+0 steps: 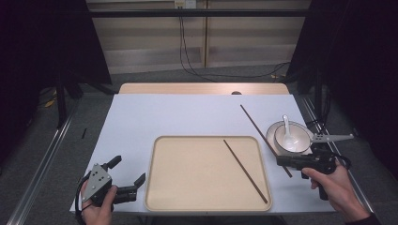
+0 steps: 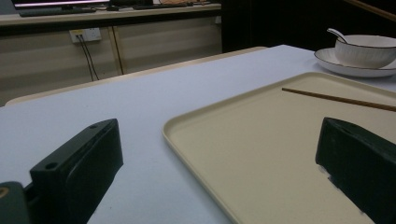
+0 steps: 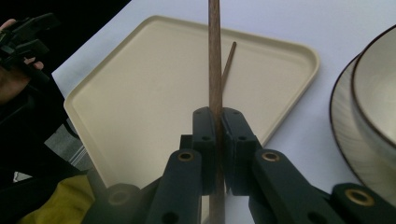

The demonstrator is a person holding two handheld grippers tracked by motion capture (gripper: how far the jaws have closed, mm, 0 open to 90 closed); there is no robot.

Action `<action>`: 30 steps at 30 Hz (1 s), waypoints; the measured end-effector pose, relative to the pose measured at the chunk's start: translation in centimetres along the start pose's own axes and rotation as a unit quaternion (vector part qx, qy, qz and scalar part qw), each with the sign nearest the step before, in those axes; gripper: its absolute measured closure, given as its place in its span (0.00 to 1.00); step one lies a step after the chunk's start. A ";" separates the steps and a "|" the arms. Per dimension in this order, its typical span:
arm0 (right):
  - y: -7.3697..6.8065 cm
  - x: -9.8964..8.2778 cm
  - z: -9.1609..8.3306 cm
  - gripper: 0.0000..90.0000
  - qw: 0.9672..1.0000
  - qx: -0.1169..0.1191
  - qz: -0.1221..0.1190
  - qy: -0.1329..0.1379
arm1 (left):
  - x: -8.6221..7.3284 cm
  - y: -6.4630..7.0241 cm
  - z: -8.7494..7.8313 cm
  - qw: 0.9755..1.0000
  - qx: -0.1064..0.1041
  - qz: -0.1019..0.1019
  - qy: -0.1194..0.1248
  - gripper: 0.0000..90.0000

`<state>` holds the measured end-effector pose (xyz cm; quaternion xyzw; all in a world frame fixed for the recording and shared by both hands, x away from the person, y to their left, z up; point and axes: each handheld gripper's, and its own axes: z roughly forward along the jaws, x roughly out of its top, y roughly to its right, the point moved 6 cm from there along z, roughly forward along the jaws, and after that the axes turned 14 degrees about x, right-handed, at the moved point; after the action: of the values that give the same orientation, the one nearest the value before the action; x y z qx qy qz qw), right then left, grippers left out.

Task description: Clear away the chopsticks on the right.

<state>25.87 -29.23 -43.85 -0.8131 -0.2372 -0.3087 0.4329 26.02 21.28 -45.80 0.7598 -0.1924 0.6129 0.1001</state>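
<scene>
Two chopsticks, one in play | right gripper (image 3: 218, 122) clamped on a chopstick (image 3: 214, 56) beside the bowl (image 1: 292, 137), likely bound for the tray (image 1: 187, 187) | second chopstick (image 1: 245, 163) lies there | left gripper (image 1: 126, 174) jaws apart, empty, waiting at tray's left edge

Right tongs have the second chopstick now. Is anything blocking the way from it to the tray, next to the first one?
Nothing visible does. The right tongs are shut on the chopstick beside the bowl. The tray holds only the other chopstick, with bare tray around it.
</scene>
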 end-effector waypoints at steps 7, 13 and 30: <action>-1.2 -1.0 2.3 0.95 1.000 0.016 0.014 -0.012 | 0.0 -0.1 0.0 1.000 0.003 0.004 0.000 0.01; -1.9 -2.0 3.9 0.95 0.999 0.020 0.029 -0.010 | 0.0 -0.2 0.0 1.000 0.005 0.001 0.001 0.01; -2.2 -5.0 7.7 0.95 0.995 -0.006 0.085 -0.049 | 0.0 -0.1 -0.1 1.000 -0.001 -0.001 0.001 0.01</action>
<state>23.27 -22.15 -49.50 -0.8469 -0.1869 -0.2318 0.4406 25.99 21.38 -45.77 0.7597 -0.1919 0.6130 0.1018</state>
